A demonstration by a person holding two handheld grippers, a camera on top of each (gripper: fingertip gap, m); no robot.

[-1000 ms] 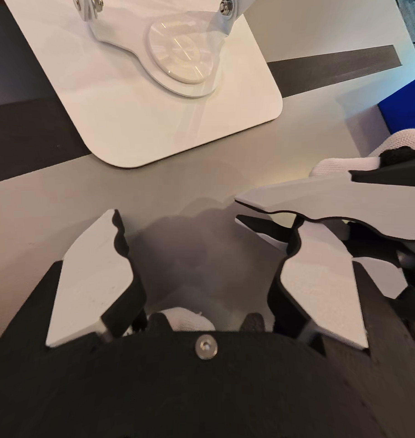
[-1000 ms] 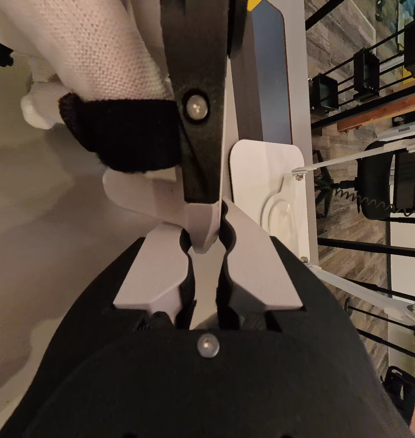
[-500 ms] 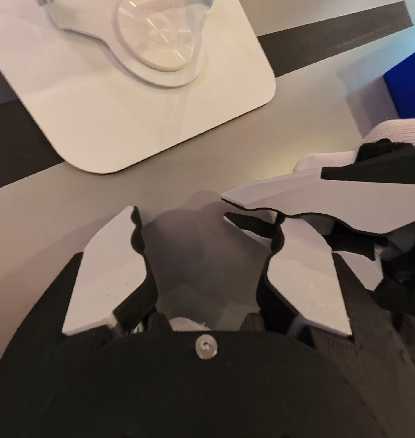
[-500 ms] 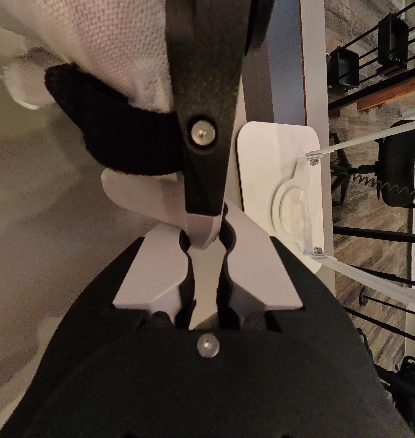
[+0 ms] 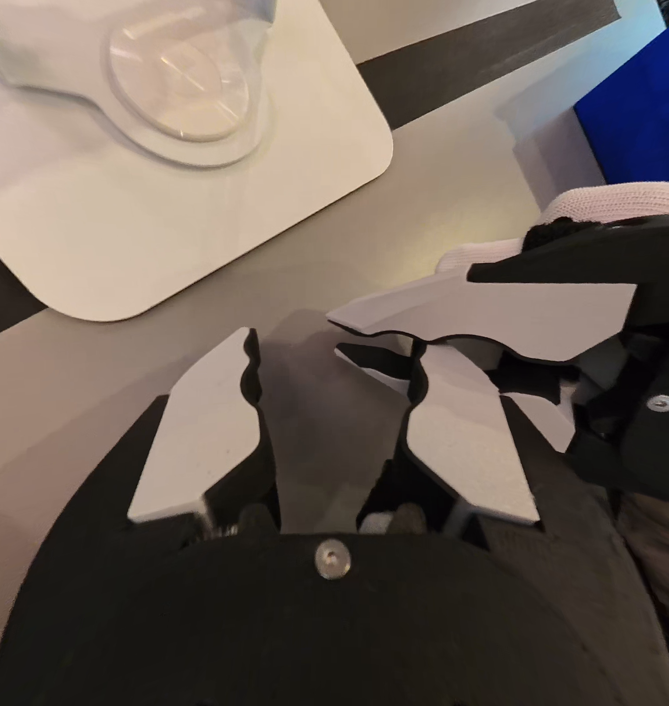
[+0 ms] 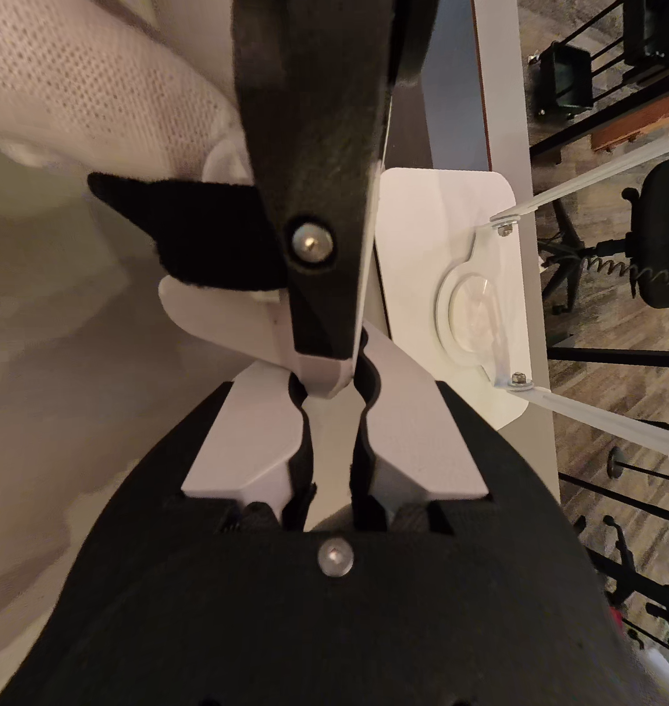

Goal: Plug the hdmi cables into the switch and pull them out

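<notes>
Left hand-held gripper (image 5: 331,366) gaping over bare grey bench (image 5: 96,382), right hand-held gripper (image 6: 334,376) nipping its matte white fingertip (image 6: 327,376), glossy rounded white base plate (image 5: 218,214) near bench edge, cables and switch unseen

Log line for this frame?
left gripper: jaws open, empty | right gripper: jaws narrow, straddling left fingertip, contact unclear | cables, switch: not in view | white base plate on table

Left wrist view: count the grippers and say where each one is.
2. The left gripper fills the bottom centre, fingers spread above the grey table. The right gripper enters from the right edge, its two fingers straddling the left gripper's right finger. None seems hidden.
</notes>
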